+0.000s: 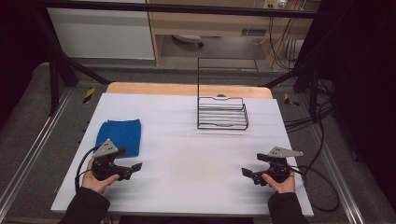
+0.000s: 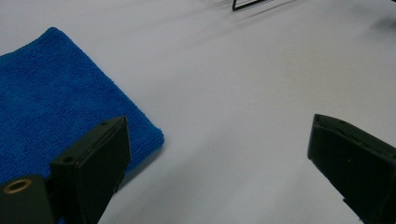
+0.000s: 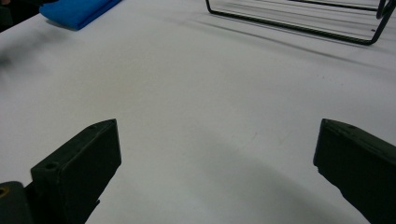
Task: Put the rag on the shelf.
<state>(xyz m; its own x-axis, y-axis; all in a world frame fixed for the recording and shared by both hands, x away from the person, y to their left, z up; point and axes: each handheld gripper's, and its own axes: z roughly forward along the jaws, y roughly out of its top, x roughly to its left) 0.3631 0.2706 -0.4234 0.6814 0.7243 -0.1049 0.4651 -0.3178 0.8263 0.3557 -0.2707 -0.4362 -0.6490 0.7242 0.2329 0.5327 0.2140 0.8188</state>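
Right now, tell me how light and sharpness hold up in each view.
High view: white table bright, surroundings dark, wire rack crisp. Left gripper view: blue cloth sharp, jaws slightly soft. Right gripper view: soft shadows under the rack, near jaws blurred.

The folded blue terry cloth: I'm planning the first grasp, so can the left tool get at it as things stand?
Probably yes. The folded blue terry cloth lies flat just beyond the left tool, whose jaws stand open with nothing between them, and only bare white table separates the two.
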